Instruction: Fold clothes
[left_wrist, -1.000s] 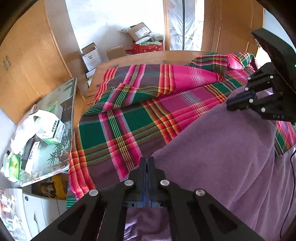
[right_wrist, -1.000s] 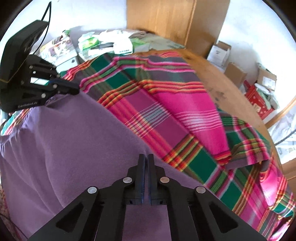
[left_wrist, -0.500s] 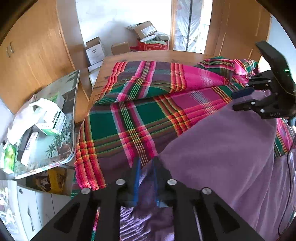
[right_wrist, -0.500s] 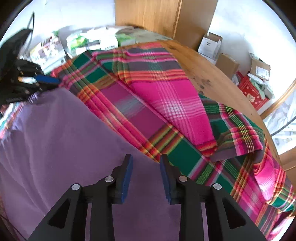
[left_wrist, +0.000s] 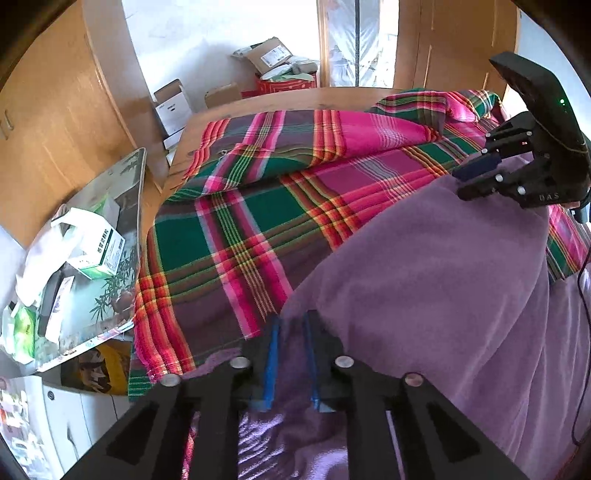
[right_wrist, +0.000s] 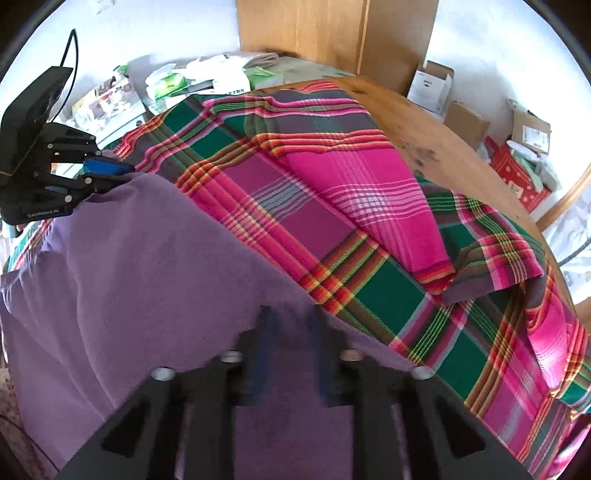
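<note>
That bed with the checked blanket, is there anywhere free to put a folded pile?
Free: the flat plaid blanket between the purple garment and the bare wooden board at the bed's far end. The board itself is also bare. Crowded: the glass side table, covered with boxes and bags, and the floor beyond, stacked with cardboard boxes.

— Where do your cameras look from?
— Each sits low behind my gripper's fingers, close over the purple garment (left_wrist: 443, 280), facing across the plaid blanket (right_wrist: 332, 206). Both views share the garment, blanket and the opposite gripper.
</note>
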